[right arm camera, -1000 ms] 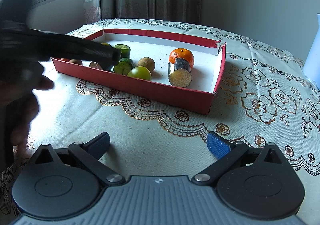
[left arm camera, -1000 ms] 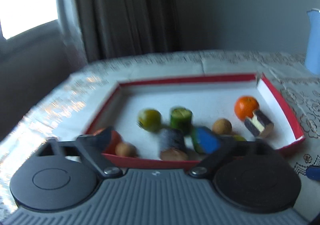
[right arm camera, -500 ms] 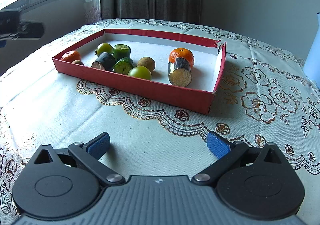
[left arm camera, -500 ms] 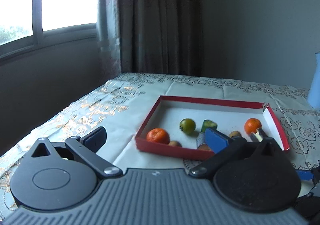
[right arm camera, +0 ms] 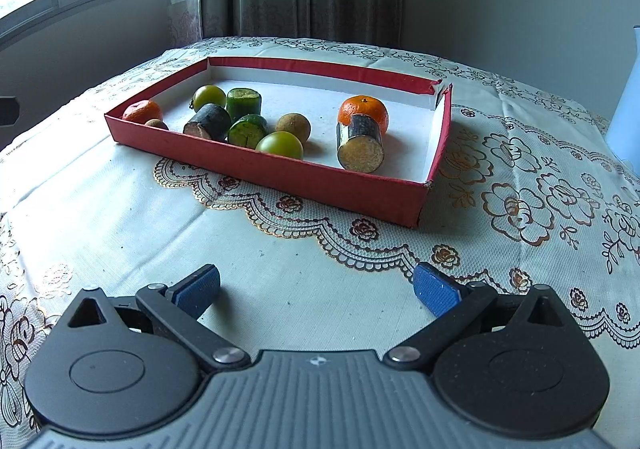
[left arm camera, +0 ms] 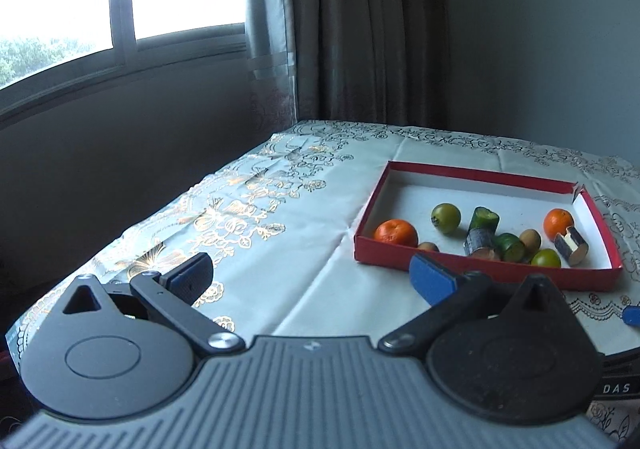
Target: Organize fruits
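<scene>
Fruits sit in my red box (right arm camera: 280, 177), ahead on the tablecloth. My right gripper (right arm camera: 316, 289), jaws spread and empty, is nearer; my left gripper (left arm camera: 312, 277), likewise spread, views the box from farther left.

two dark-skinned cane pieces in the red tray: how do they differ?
The right cane piece leans against an orange, its pale yellow cut face toward the camera. The left cane piece lies among the green pieces, next to a green cylinder, and shows a pinkish-brown cut end. The right one looks thicker. Both are short cylinders with dark skin inside the red tray.
</scene>
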